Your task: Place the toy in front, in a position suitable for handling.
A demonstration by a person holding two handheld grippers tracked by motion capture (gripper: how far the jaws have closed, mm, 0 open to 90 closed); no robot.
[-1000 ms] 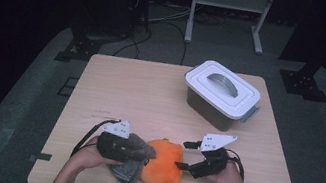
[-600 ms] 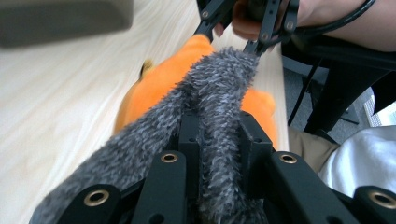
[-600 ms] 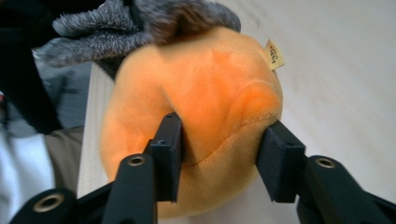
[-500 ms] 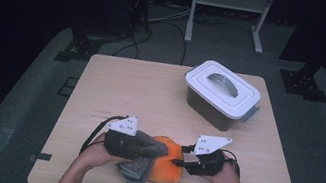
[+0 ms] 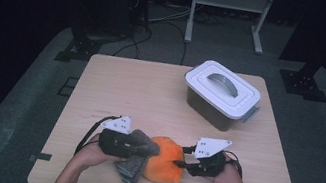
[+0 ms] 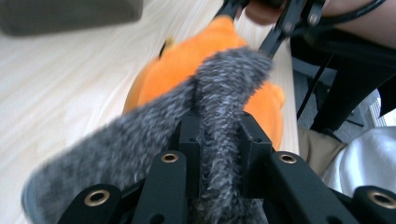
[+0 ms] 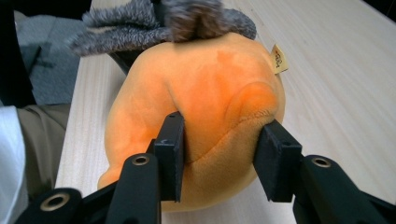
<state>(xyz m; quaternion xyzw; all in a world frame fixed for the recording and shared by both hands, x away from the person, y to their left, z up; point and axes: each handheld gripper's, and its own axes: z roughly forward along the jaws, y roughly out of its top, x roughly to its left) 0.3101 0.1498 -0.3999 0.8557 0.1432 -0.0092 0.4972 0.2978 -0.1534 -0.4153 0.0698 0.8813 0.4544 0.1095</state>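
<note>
Left gripper (image 6: pixel 219 135) at bottom, black jaws clamped on a strip of grey fuzzy fabric (image 6: pixel 224 93) running up between them. Fabric spread leftward and downward in a wide flap, its upper end draped over an orange plush toy (image 6: pixel 187 56). Toy resting on the light wooden table (image 6: pixel 70 93), a small dark tag at its upper left edge. Right gripper (image 6: pixel 254 21) at top, its dark arms reaching the toy's far end, held in a hand. Blurred grey container in the upper left corner (image 6: pixel 70 14).
</note>
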